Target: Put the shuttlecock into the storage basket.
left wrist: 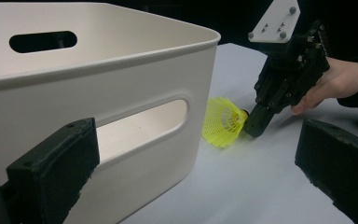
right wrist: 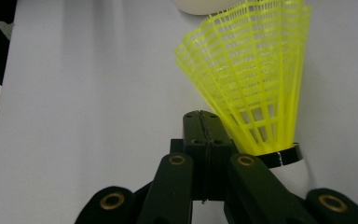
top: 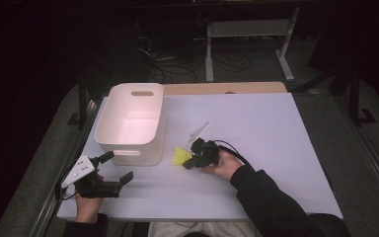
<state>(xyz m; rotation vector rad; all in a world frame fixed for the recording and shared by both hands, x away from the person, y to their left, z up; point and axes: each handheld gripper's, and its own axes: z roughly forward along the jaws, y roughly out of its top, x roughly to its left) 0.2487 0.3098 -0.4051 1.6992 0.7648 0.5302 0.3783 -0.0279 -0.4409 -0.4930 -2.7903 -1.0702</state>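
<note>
- Right gripper point(top: 195, 159) low on the tabletop point(top: 256, 123), just right of the bin point(top: 131, 123), held in the person's right hand point(top: 224, 165).
- Its jaws are pressed together with no gap, seen in the right gripper view; nothing between them.
- Shuttlecock point(top: 180, 156), yellow mesh skirt, lies on its side on the tabletop between the bin's near right corner and the right gripper.
- In the right gripper view the shuttlecock point(right wrist: 256, 79) sits just beside the closed jaws, on their right; white cork end with a black band is next to the gripper's linkage, skirt fans away from the camera. Touching or a hair apart, cannot tell.
- In the left gripper view the right gripper point(left wrist: 254, 126) tip meets the cork end of the shuttlecock point(left wrist: 221, 122); skirt points toward the bin point(left wrist: 121, 79).
- Left gripper point(top: 116, 168) near the front left corner of the tabletop, in the left hand point(top: 86, 205), just in front of the bin.
- Its jaws are spread wide, nothing between them; one sits close to the bin's front wall with the handle slot, the other out over bare tabletop.
- Bin is white, upright, open top, nothing visible inside; stands at the left of the tabletop.
- Small white tag-like piece point(top: 199, 131) lies on the tabletop just beyond the right gripper; too small to tell what it is.
</note>
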